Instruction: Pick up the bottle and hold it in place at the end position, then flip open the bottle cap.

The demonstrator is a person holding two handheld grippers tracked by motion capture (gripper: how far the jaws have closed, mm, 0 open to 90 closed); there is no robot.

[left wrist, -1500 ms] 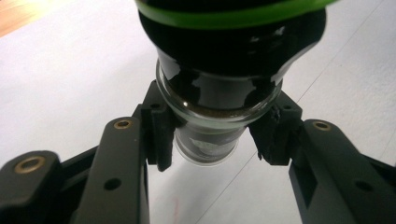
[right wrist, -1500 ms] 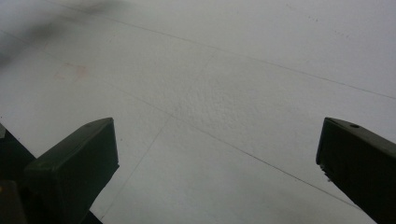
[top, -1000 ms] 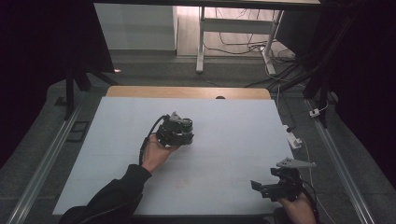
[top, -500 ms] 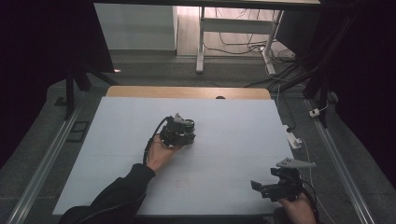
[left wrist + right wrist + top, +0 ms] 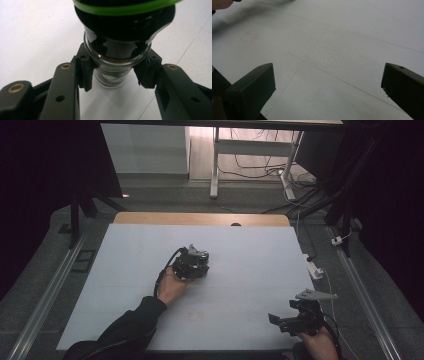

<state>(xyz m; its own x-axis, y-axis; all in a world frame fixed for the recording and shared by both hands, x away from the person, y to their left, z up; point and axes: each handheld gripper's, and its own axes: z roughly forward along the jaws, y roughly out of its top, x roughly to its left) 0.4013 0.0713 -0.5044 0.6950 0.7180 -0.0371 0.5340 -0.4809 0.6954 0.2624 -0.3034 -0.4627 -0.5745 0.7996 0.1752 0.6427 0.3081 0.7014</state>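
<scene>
My left gripper point(image 5: 113, 75) is shut on a glass spice jar point(image 5: 112, 53), its black pads point(image 5: 86, 72) pressing on the jar's narrow glass part from both sides. The jar has a black top with a green ring point(image 5: 125, 10) and brownish contents behind the glass. In the high view this gripper point(image 5: 194, 264) and the jar sit at the middle of the white table point(image 5: 250, 270), the person's hand behind them. My right gripper point(image 5: 275, 319) rests near the front right corner. Its jaws stand wide open point(image 5: 328, 82) over bare table, with nothing between them.
A wooden strip point(image 5: 200, 218) runs along the table's far edge. A small white plug point(image 5: 314, 269) with a cord lies just off the right edge. Metal rails point(image 5: 45, 295) flank the table. Cables and a stand's legs point(image 5: 215, 170) lie on the floor beyond.
The left gripper with the jar has edged slightly to the right on the table. The right gripper has kept still.
</scene>
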